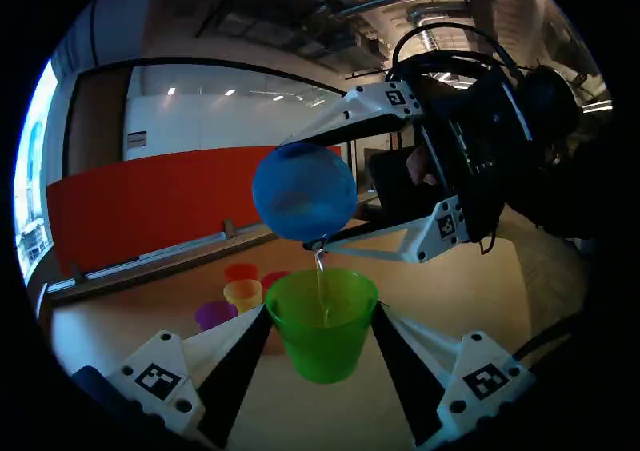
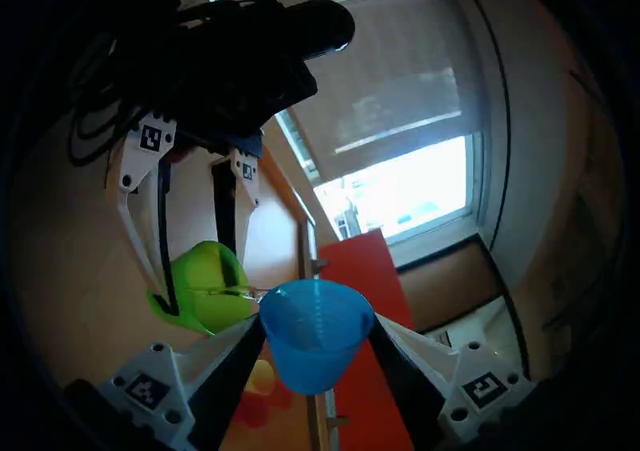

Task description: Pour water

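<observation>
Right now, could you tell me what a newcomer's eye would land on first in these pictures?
The tilted blue cup, clamped in the right gripper, pours a thin stream of water into the green cup, which the left gripper holds upright just below it. Behind them, small red, orange and purple cups cluster on the wooden table, in front of a red wall panel.

My left tool (image 1: 320, 313) holds a green cup (image 1: 322, 347) upright, with one finger pressing on each side. Just above it, the right tool (image 1: 299, 197) grips a blue cup (image 1: 304, 191) that is tipped over. A thin stream of water (image 1: 321, 279) falls from it into my cup. Behind, on the table (image 1: 480, 291), stand a red cup (image 1: 240, 272), a yellow cup (image 1: 243, 293) and a purple cup (image 1: 214, 314).
</observation>
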Demonstrator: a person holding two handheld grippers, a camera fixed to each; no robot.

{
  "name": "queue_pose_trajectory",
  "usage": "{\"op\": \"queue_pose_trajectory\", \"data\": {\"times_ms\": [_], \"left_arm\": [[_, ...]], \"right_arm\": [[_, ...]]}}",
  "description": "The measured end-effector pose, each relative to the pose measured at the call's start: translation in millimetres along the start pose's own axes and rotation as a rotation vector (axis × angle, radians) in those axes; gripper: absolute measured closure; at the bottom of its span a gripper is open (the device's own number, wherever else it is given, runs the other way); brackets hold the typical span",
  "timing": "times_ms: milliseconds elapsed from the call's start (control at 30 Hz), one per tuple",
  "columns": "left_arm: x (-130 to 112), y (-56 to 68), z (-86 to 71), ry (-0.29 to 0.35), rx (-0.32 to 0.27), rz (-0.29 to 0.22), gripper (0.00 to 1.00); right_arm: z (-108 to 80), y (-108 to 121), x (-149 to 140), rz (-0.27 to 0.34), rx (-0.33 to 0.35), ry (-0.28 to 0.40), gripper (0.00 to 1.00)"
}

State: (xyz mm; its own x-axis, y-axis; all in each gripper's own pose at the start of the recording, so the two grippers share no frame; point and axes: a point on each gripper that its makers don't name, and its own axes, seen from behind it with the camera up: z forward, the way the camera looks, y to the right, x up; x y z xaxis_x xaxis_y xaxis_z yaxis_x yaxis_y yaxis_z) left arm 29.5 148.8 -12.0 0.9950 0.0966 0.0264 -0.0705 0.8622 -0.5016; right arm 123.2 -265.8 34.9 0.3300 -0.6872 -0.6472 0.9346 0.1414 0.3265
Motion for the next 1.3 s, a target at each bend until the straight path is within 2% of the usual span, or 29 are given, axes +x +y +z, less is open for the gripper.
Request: {"op": "queue_pose_trajectory", "data": {"times_ms": [1300], "left_arm": [[-0.6, 2.2, 2.1, -0.003, -0.002, 0.001, 0.13]], "right_arm": [[-1.2, 4.4, 6.5, -0.121, -0.006, -0.004, 0.09]]}}
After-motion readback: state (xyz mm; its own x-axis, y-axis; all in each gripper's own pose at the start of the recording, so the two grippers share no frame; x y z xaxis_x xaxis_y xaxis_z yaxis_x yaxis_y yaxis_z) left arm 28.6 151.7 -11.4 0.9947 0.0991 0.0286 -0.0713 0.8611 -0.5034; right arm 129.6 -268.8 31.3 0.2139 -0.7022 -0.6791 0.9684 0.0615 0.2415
